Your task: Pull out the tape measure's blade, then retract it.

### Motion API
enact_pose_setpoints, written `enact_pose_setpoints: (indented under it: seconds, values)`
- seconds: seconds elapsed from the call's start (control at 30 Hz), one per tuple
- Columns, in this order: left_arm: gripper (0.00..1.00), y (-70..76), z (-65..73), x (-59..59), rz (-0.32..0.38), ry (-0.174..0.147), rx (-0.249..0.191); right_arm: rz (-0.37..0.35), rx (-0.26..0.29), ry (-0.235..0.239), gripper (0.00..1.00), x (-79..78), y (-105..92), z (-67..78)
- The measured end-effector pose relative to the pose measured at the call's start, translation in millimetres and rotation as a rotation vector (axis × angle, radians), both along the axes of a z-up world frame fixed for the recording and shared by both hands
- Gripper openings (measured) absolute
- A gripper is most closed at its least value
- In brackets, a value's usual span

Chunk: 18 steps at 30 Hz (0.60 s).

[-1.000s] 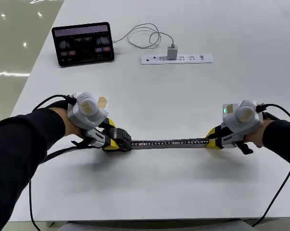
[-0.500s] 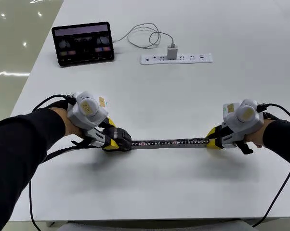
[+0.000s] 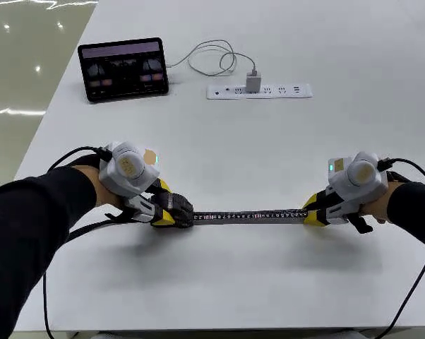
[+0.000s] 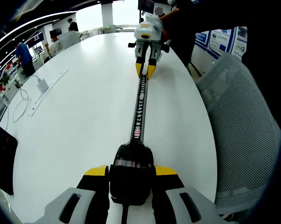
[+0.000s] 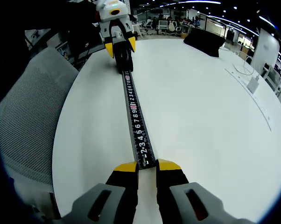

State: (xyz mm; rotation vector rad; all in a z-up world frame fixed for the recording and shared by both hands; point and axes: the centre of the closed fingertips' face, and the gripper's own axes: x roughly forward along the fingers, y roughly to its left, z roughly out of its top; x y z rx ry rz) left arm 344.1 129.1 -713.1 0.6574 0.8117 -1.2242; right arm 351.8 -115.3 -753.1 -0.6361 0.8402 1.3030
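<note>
Black tape measure case, lower left of centre in the head view, sits clamped in the left gripper as the anchor; the right gripper pinches the blade tip, so it stretches flat across the white table. Retraction looks next.

In the head view everything sits slightly lower in the frame than a second ago, the tablet and power strip included, so the camera has tipped rather than anything on the bench. No shift can be told between the left gripper and the right gripper, nor in the blade. The right gripper's small light glows green, where half a second ago a yellowish patch showed.
</note>
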Motion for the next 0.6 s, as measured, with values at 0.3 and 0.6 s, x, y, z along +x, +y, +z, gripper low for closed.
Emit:
enact_pose_setpoints:
  seconds: [0.3,0.6]
  values:
    - [0.31,-1.3,0.8,0.5,-0.003,-0.013,-0.008,0.030,-0.031,-0.015,0.10,-0.8,0.9,-0.1]
    - [0.31,-2.1,-0.9,3.0,-0.022,-0.043,0.017,0.044,-0.045,-0.031,0.11,0.2,1.4,-0.3]
